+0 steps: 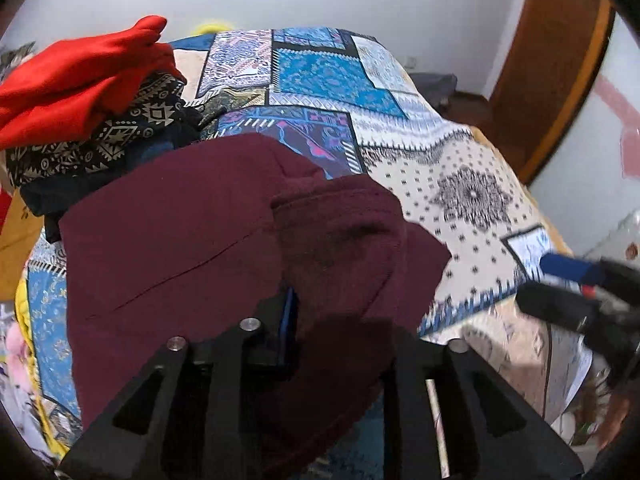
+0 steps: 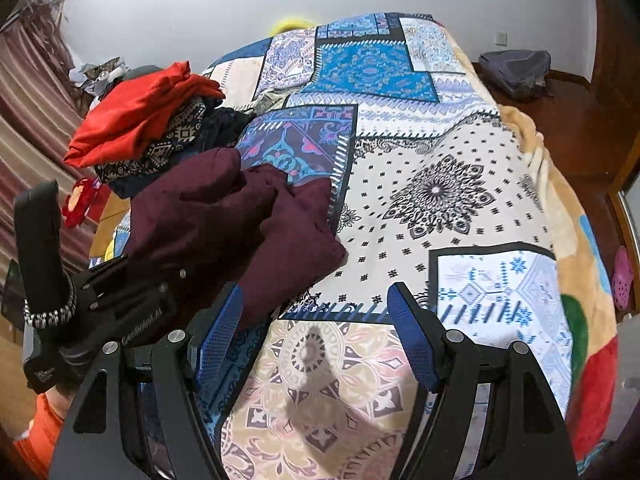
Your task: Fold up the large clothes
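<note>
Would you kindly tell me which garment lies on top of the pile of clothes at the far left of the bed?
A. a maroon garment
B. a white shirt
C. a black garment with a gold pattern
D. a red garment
D: the red garment tops the pile, with the black gold-patterned cloth under it, while the maroon garment lies nearer on the bedspread.

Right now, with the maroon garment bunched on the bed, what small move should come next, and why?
Probably lower the right gripper, whose jaws stand open over bare bedspread, onto the near right corner of the maroon garment and grip it. The garment lies in a lump with a fold draped between the left gripper's jaws, so pulling from two points should spread it flat before folding.
</note>
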### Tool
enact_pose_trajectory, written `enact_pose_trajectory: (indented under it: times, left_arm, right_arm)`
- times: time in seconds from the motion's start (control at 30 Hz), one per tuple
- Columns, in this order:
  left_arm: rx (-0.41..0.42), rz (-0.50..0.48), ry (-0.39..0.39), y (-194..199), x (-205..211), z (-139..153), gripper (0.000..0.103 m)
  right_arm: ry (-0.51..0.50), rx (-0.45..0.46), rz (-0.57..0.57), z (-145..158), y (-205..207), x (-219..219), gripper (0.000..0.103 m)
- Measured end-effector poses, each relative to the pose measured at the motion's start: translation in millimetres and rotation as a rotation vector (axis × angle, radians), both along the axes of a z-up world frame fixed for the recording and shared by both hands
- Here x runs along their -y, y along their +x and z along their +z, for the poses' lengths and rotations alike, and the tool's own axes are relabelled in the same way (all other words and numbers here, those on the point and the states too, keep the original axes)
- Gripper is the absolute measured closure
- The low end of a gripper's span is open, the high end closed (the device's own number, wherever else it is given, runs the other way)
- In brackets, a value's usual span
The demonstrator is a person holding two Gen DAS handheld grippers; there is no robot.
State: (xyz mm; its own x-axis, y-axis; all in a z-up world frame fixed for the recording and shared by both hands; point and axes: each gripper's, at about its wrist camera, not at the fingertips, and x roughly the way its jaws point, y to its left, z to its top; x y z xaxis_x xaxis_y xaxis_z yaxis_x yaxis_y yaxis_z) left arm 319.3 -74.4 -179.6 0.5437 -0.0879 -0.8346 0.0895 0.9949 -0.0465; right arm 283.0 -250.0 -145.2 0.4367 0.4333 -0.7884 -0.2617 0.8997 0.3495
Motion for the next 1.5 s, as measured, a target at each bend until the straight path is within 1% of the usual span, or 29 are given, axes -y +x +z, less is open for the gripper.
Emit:
enact_pose_trajectory:
  times: [0.03, 0.13, 0.17, 0.2, 0.23, 0.27, 0.3, 0.33, 0.37, 0.4, 0.43, 0.5, 0.53, 0.57, 0.63, 0.67, 0.77, 0.93, 0.97, 1.0, 1.03, 1.07, 1.1, 1.13, 1.2, 1.33, 1.4, 1.43, 1.5]
  left_arm:
    - [-0.005, -0.008, -0.004, -3, 2, 2, 0.069]
    - [-0.038, -0.031, -0.024, -11, -2, 9, 0.056]
    - [-0.039, -0.04, -0.031, -15, -3, 13, 0.055]
    - [-0.031, -0.051, -0.043, -21, -7, 20, 0.051]
    - [-0.022, -0.057, -0.056, -26, -10, 25, 0.044]
    - [-0.01, -0.061, -0.069, -32, -11, 32, 0.039]
    - [0.008, -0.063, -0.085, -38, -14, 38, 0.031]
    - [0.046, -0.064, -0.099, -48, -21, 49, 0.025]
    - [0.073, -0.063, -0.097, -55, -26, 56, 0.021]
    - [0.106, -0.06, -0.088, -62, -31, 63, 0.012]
    - [0.156, -0.047, -0.067, -71, -40, 72, 0.007]
    - [0.216, -0.01, -0.028, -82, -55, 81, 0.002]
    - [0.243, 0.023, 0.009, -88, -67, 84, 0.002]
    - [0.248, 0.043, 0.033, -89, -74, 83, 0.002]
    - [0.227, 0.098, 0.072, -90, -95, 76, 0.002]
    - [0.211, 0.121, 0.073, -91, -104, 72, 0.002]
    - [0.142, 0.195, 0.027, -90, -134, 53, 0.002]
    - [0.035, 0.268, -0.02, -90, -161, 16, 0.002]
    - [0.014, 0.27, -0.03, -90, -162, 9, 0.002]
    - [0.006, 0.271, -0.042, -94, -163, 4, 0.002]
    - [0.004, 0.276, -0.068, -96, -164, -1, 0.002]
    - [0.006, 0.279, -0.082, -96, -165, -3, 0.002]
    - [0.003, 0.28, -0.095, -98, -165, -5, 0.002]
    - [-0.002, 0.276, -0.099, -97, -165, -5, 0.002]
    - [-0.003, 0.268, -0.093, -95, -163, -1, 0.002]
    - [0.013, 0.228, -0.048, -93, -156, 7, 0.002]
    - [0.011, 0.204, -0.037, -92, -152, 6, 0.002]
    - [0.006, 0.195, -0.034, -92, -150, 4, 0.002]
    - [-0.005, 0.176, -0.036, -93, -145, -1, 0.001]
  right_arm:
    - [0.001, 0.006, 0.004, 2, 0, 0, 0.031]
    - [0.015, 0.032, 0.026, 12, -4, -8, 0.031]
    - [0.02, 0.037, 0.031, 14, -7, -8, 0.031]
    - [0.029, 0.046, 0.042, 18, -8, -13, 0.031]
    - [0.036, 0.051, 0.051, 20, -11, -13, 0.031]
    - [0.045, 0.054, 0.062, 23, -14, -15, 0.031]
    - [0.052, 0.055, 0.073, 23, -15, -17, 0.031]
    - [0.06, 0.055, 0.089, 25, -17, -22, 0.031]
    - [0.065, 0.055, 0.1, 25, -18, -25, 0.031]
    - [0.068, 0.055, 0.114, 26, -18, -31, 0.031]
    - [0.073, 0.054, 0.13, 26, -19, -38, 0.031]
    - [0.083, 0.048, 0.157, 25, -17, -48, 0.031]
    - [0.09, 0.038, 0.171, 23, -15, -55, 0.031]
    - [0.097, 0.027, 0.183, 20, -13, -61, 0.031]
    - [0.111, -0.002, 0.198, 14, -6, -71, 0.031]
    - [0.114, -0.016, 0.2, 10, -3, -75, 0.031]
    - [0.147, -0.079, 0.191, -5, 12, -86, 0.031]
    - [0.198, -0.134, 0.125, -22, 33, -89, 0.033]
    - [0.208, -0.145, 0.106, -26, 38, -87, 0.042]
    - [0.207, -0.15, 0.094, -29, 42, -86, 0.057]
    - [0.199, -0.154, 0.085, -30, 46, -85, 0.069]
    - [0.198, -0.162, 0.085, -31, 49, -84, 0.074]
    - [0.208, -0.165, 0.091, -31, 49, -83, 0.082]
    - [0.212, -0.157, 0.102, -29, 48, -83, 0.085]
    - [0.195, -0.105, 0.132, -16, 43, -85, 0.088]
    - [0.175, 0.031, 0.194, 22, 28, -85, 0.089]
    - [0.147, 0.081, 0.207, 32, 23, -82, 0.09]
    - [0.134, 0.085, 0.208, 31, 23, -79, 0.09]
    - [0.116, 0.061, 0.207, 20, 28, -73, 0.089]
